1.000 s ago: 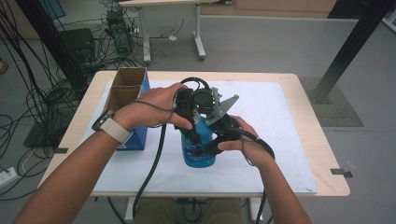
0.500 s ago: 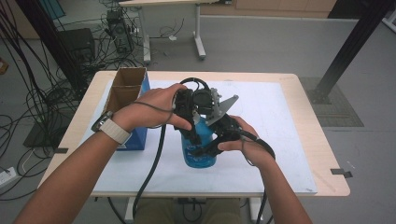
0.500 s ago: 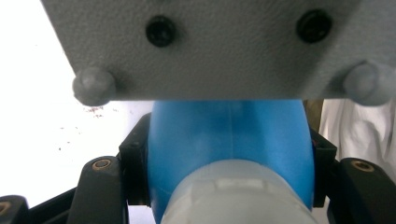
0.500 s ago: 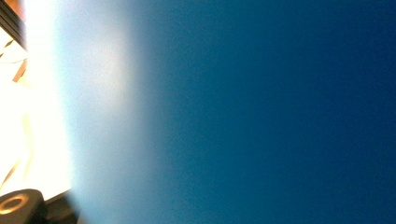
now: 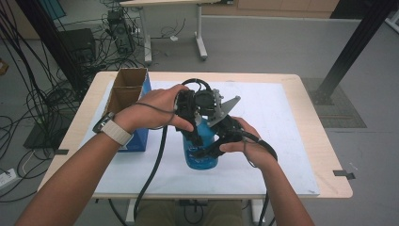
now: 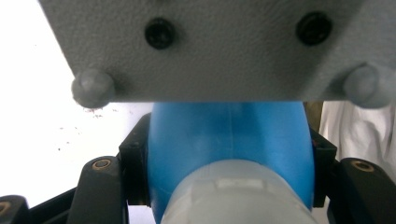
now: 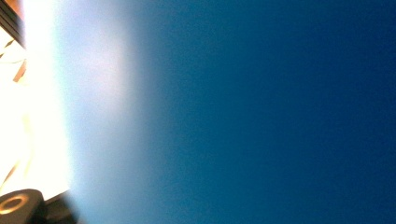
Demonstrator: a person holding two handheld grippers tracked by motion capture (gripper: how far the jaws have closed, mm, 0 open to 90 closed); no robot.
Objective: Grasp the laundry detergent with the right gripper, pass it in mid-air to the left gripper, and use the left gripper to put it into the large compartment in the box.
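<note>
Nothing shifted vs earlier frames; both hands parked. Left gripper (image 5: pixel 200 110) clamped on cap/neck of blue bottle (image 5: pixel 201 149), upright mid-table on white mat (image 5: pixel 277 141). Right gripper (image 5: pixel 217 141) clenched round bottle body. Prob. cap-unscrewing step; next needed: twist w/ left, brace w/ right.

Bottle (image 5: pixel 201 153): you see bright blue, with a pale frosted cap (image 6: pixel 238 196) and white marks on the side.
Left tool (image 5: pixel 190 106): yours is black.
Right tool (image 5: pixel 221 134): black, with a grey plate (image 5: pixel 225 109) at its 12 o'clock.
Box (image 5: pixel 123 94): brown cardboard inside, blue outside, at your 9 o'clock from the bottle.
Counter (image 5: pixel 310 127): light wood edge around a white mat (image 5: pixel 263 117).
Watch strap (image 5: pixel 115 133): white, on your left wrist.
</note>
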